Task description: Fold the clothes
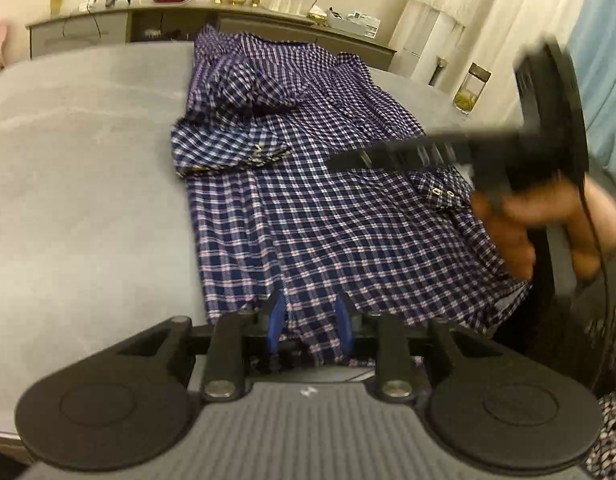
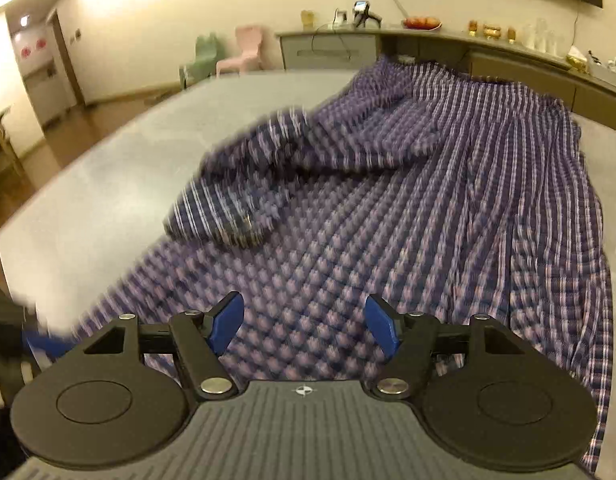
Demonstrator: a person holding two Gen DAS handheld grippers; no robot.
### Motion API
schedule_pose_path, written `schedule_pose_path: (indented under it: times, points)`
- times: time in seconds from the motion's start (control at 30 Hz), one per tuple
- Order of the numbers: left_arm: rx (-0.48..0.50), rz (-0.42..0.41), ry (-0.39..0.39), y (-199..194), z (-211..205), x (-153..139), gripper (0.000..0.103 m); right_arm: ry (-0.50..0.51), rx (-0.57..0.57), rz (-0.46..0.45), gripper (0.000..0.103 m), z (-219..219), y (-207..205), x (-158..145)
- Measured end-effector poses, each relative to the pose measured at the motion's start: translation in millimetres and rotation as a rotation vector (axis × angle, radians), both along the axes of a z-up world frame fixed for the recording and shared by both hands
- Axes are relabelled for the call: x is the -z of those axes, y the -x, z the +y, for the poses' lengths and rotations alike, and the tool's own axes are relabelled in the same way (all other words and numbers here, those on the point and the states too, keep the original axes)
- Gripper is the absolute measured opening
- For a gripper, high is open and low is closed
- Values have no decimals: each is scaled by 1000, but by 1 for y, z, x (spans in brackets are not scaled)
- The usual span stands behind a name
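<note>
A blue, white and red plaid shirt point(image 1: 308, 220) lies spread lengthwise on a grey table point(image 1: 88, 160). One sleeve is folded across it, its cuff point(image 1: 232, 156) near the shirt's left edge. My left gripper point(image 1: 311, 316) is at the near hem, its blue fingers a little apart with flat hem cloth between them, not pinched. In the right wrist view my right gripper point(image 2: 306, 326) hovers over the shirt point(image 2: 387, 240) near its lower part, jaws wide, nothing between them. A hand point(image 1: 515, 224) holds that gripper at the shirt's right side. The view is blurred.
A glass jar point(image 1: 471, 88) stands on the table's far right corner. A long sideboard point(image 2: 327, 48) with small items runs behind the table. Pink and green chairs point(image 2: 244, 48) stand at the back left. Bare table surface point(image 2: 128, 152) lies left of the shirt.
</note>
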State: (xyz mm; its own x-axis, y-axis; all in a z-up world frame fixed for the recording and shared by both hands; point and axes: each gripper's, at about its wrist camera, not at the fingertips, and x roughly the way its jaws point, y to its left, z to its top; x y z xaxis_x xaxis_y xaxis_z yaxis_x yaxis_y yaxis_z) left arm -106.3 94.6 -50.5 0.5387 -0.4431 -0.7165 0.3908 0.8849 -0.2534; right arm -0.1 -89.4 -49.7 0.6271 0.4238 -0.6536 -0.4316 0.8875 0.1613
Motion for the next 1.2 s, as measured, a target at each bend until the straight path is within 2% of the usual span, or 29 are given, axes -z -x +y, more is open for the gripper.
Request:
schedule_pose_path:
  times: [0.1,0.27,0.33,0.37,0.4,0.43,0.47,0.5,0.57,0.63,0.67,0.7,0.73,0.77,0.83,0.87,0.9,0.93,0.97,1.0,1.03,1.1,1.2]
  points:
    - [-19,14,13,-1,7,-1,28,-17,-53,-50,71,28,-14,-17]
    - [-87,-18,53,-4,20,-10,29,66,-116,17,71,78,-55,7]
    - [-105,-19,83,-4,27,-11,29,108,-113,-16,72,83,-57,13]
    - [-116,-13,98,-7,31,-11,29,110,-112,-25,68,81,-57,13]
    - [-119,-12,107,-9,32,-12,29,117,-103,-35,50,79,-57,10]
    - [-120,-11,116,-11,33,-13,29,125,-93,-45,42,77,-57,8]
    - [-127,-24,117,-13,33,-16,29,139,-83,-57,13,74,-56,6]
    - [-133,-36,115,-17,33,-20,29,167,-73,-72,5,70,-55,4]
    - [-167,-70,94,-30,33,-30,32,176,-61,-59,5,59,-52,4]
    - [-210,-109,49,-51,31,-37,44,184,-67,-26,6,49,-48,10]
    - [-229,-100,39,-69,31,-34,48,172,-57,-20,6,43,-44,11]
    - [-247,-89,29,-88,31,-32,53,123,-37,-4,6,35,-42,9]
    - [-266,-78,19,-106,31,-29,53,74,-17,13,10,27,-40,8]
    - [-284,-67,10,-125,31,-26,54,19,6,28,16,19,-37,6]
    - [-274,-15,-20,-156,24,-11,54,-78,54,44,55,1,-31,-1]
    - [-267,17,-32,-167,20,-3,53,-99,69,45,61,-7,-27,-3]
    - [-252,9,-31,-171,17,-1,51,-106,81,49,64,-14,-25,-3]
    - [-231,3,-34,-175,10,0,27,-113,94,53,64,-20,-22,-3]
    - [-211,0,-19,-175,5,-5,13,-120,108,56,65,-28,-21,-3]
    - [-192,-4,-2,-175,0,-10,8,-125,125,57,66,-36,-20,-2]
    - [-178,-13,33,-174,-2,-16,7,-130,143,59,66,-44,-18,-1]
    - [-162,11,177,-170,3,-27,7,-141,180,56,66,-61,-14,-1]
    - [-168,136,382,-175,18,-15,7,-165,218,55,66,-81,-13,-2]
